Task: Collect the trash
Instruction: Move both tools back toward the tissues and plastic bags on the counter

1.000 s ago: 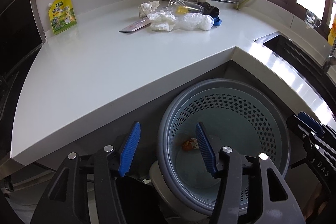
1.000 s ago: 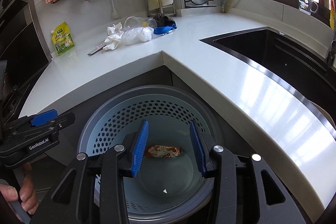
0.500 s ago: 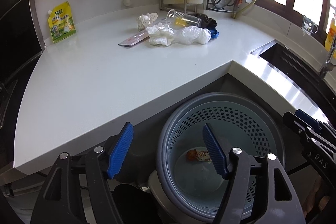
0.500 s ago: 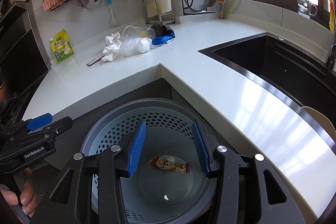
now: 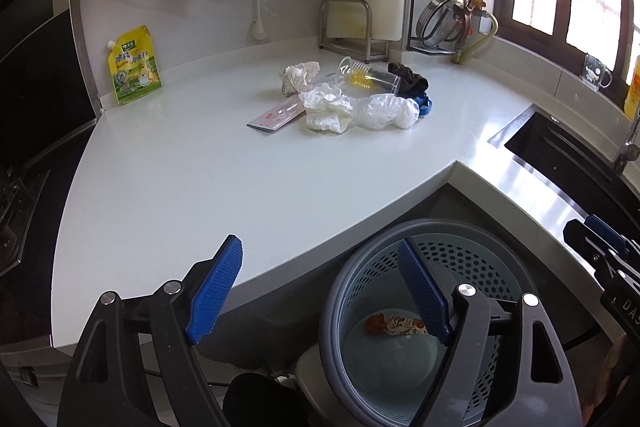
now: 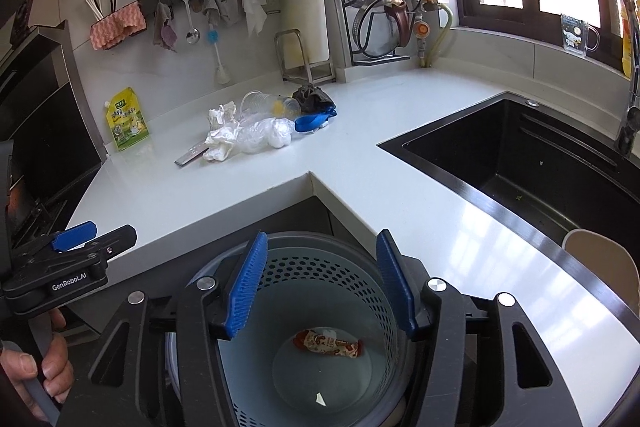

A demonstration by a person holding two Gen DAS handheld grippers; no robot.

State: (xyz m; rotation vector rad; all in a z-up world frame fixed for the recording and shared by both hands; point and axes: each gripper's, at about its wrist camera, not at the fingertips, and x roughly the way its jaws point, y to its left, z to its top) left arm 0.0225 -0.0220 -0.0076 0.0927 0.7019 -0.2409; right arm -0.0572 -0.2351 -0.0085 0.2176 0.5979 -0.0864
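A red-and-white wrapper (image 6: 327, 343) is lying at the bottom of the grey perforated bin (image 6: 320, 267), which is being kept on the floor in the inner corner of the counter (image 5: 200, 179) so that scraps can be dropped straight in. The right gripper (image 6: 320, 283) is being held above the bin with its jaws apart and nothing between them; the left gripper (image 5: 320, 287) is likewise being held wide open and empty over the counter edge. The remaining rubbish is being left in a heap near the back wall: crumpled tissue (image 5: 326, 109), a plastic bag (image 5: 386, 111), a tipped clear cup (image 5: 368, 77), a flat packet (image 5: 276, 114) and what may be a dark cloth (image 5: 408, 79).
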